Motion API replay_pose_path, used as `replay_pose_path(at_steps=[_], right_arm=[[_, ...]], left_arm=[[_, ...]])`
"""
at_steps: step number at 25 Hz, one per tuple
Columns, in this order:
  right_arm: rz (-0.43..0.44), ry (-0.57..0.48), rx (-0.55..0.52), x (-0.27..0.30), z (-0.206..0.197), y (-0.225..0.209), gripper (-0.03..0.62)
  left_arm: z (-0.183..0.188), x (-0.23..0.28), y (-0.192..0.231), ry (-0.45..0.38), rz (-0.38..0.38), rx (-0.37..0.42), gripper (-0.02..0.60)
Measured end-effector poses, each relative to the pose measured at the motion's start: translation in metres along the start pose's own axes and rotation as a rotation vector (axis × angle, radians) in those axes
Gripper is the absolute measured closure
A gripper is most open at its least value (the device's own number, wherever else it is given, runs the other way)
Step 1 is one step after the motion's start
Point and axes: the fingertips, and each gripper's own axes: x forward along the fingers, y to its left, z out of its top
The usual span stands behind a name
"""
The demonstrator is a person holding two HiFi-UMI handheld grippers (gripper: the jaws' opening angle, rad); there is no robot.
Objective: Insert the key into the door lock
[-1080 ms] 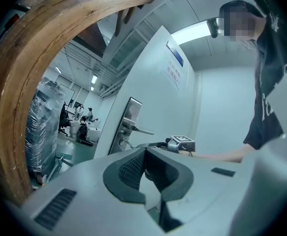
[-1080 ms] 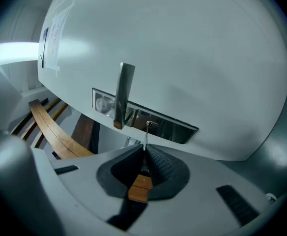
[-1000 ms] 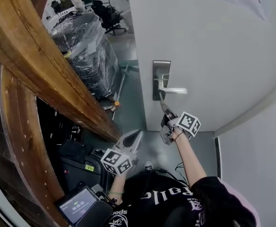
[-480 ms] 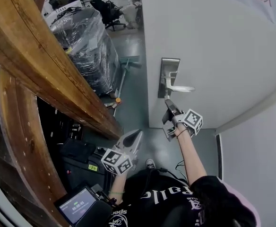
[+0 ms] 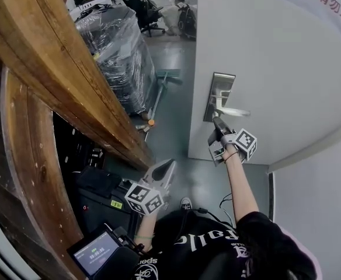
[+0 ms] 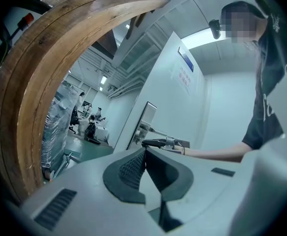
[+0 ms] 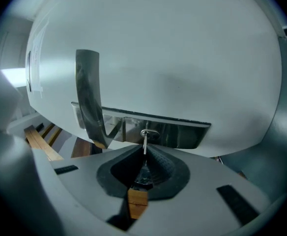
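My right gripper [image 7: 145,154] is shut on a small silver key [image 7: 145,144] that sticks out between its pads. The key's tip meets the oval keyhole [image 7: 150,133] in the steel lock plate [image 7: 178,132]; how deep it sits I cannot tell. The lever handle [image 7: 88,100] stands to the left of the key. In the head view the right gripper [image 5: 217,122] is just under the handle [image 5: 236,112] of the lock plate [image 5: 222,86] on the white door [image 5: 275,57]. My left gripper [image 5: 169,167] is held low and away from the door, shut and holding nothing [image 6: 144,151].
A thick curved wooden beam [image 5: 48,69] runs along the left. A plastic-wrapped pallet [image 5: 115,45] and a fallen broom [image 5: 159,95] lie beyond the open door edge. Black cases [image 5: 100,197] and a small screen [image 5: 94,252] sit by my feet. People sit far off.
The door and lock plate have slid to the right in the head view, and the right gripper has followed with the key, staying under the handle. The left gripper has held still.
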Motion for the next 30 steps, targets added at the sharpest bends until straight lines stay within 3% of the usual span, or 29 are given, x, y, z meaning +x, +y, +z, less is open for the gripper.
replay_pose_path(at_steps=[8,15,21,30], right_arm=[[-0.02,0.05,-0.199,0.005,0.004,0.005,0.557],[-0.048,0.201,-0.4,-0.05,-0.03,0.005,0.557],[-0.033,0.28,-0.464,-0.12,-0.049,0.012,0.557],[-0.018,0.321,-0.492,-0.244,-0.058,0.026,0.559]], left_arm=[[-0.004,0.009,-0.009,0.012,-0.004,0.008,0.577],[-0.013,0.011,-0.033,0.022,-0.006,0.017,0.577],[-0.031,0.009,-0.076,0.035,-0.007,0.012,0.577],[-0.069,0.01,-0.165,0.041,-0.025,-0.01,0.577]])
